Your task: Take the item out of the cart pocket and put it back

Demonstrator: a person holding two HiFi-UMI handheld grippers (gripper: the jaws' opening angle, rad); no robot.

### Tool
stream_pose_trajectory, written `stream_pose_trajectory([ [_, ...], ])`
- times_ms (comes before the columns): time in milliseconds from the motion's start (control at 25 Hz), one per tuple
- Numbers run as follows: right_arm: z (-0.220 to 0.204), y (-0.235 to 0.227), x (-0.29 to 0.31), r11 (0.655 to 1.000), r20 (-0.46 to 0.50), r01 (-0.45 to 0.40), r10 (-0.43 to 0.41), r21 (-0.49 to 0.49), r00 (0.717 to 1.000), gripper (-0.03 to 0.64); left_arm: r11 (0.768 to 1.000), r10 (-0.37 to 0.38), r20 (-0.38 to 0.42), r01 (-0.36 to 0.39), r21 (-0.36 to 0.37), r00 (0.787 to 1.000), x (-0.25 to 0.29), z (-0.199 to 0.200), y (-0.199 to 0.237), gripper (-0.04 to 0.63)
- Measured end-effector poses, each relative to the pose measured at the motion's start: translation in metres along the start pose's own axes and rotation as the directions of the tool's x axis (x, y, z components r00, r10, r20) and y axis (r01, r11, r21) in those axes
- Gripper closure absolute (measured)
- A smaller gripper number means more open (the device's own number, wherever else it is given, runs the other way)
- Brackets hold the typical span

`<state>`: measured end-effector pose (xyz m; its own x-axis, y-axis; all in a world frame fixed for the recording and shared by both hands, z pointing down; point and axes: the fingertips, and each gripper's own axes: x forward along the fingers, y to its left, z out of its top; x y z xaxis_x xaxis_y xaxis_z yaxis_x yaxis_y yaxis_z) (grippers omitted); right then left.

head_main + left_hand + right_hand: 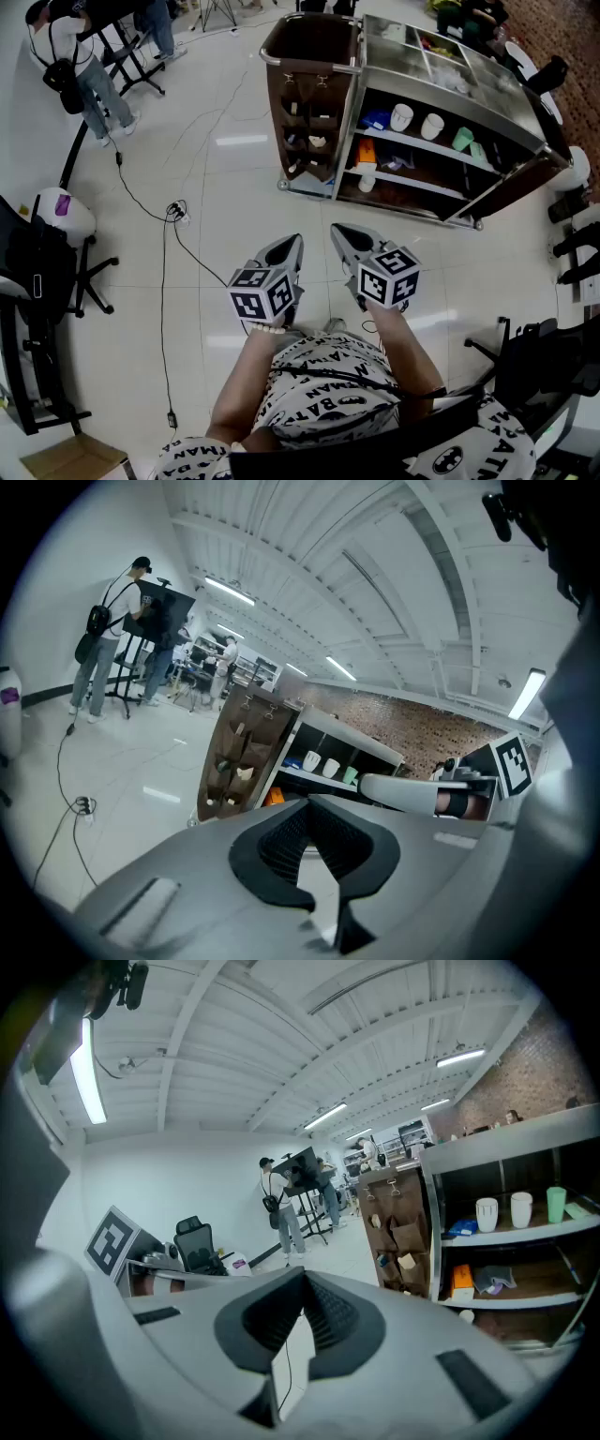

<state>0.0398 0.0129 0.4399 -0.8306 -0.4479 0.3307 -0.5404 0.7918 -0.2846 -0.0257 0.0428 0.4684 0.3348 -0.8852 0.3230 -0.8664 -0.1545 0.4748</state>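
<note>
You are holding both tools low at the bottom centre of the head view, well apart from the cart point(441, 101). The left gripper point(294, 242) is clenched on nothing, and the right gripper point(341, 232) is pressing its jaws together, empty too. That is likely because you are only facing up to the job and need nothing open yet.

The cart is standing at the upper centre and right, turning its brown pocket panel point(309, 112) toward you, so the pockets are facing your reach. Small items point(318, 142) are sitting in those pockets; I cannot tell which one is meant.

The floor point(234, 187) between you and the panel is lying bare, giving you a straight path. A cable point(163, 309) is trailing down the left of the frame and chair legs point(574, 248) are poking in at the right edge, so steering through the middle is looking safest. The panel's pockets are narrow, so you are likely needing one tool opened just before entry.
</note>
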Motion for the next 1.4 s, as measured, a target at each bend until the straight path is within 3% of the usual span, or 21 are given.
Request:
stream_pose_trajectory([
  [760,-0.008,0.012,0.035,0.998,0.003,0.050,-0.050,0.043,0.999,0.617,1.000,-0.008,-0.042,0.009,0.020,0.999,-0.007,0.003,0.053,0.592],
  [920,-0.009,0.012,0.048,0.996,0.002,0.081,-0.081,0.045,0.997,0.617,0.999,0.001,-0.067,0.002,0.038,0.998,-0.002,0.006,0.078,0.535],
  [1080,-0.005,0.002,0.057,0.992,0.006,0.118,-0.118,0.046,0.993,0.617,0.998,0.000,-0.084,0.004,0.057,0.996,0.020,0.012,0.096,0.459],
  [1400,-0.008,-0.045,0.083,0.982,-0.013,0.166,-0.166,0.091,0.986,0.617,0.996,0.022,-0.099,-0.013,0.090,0.995,0.106,0.030,0.132,0.459],
])
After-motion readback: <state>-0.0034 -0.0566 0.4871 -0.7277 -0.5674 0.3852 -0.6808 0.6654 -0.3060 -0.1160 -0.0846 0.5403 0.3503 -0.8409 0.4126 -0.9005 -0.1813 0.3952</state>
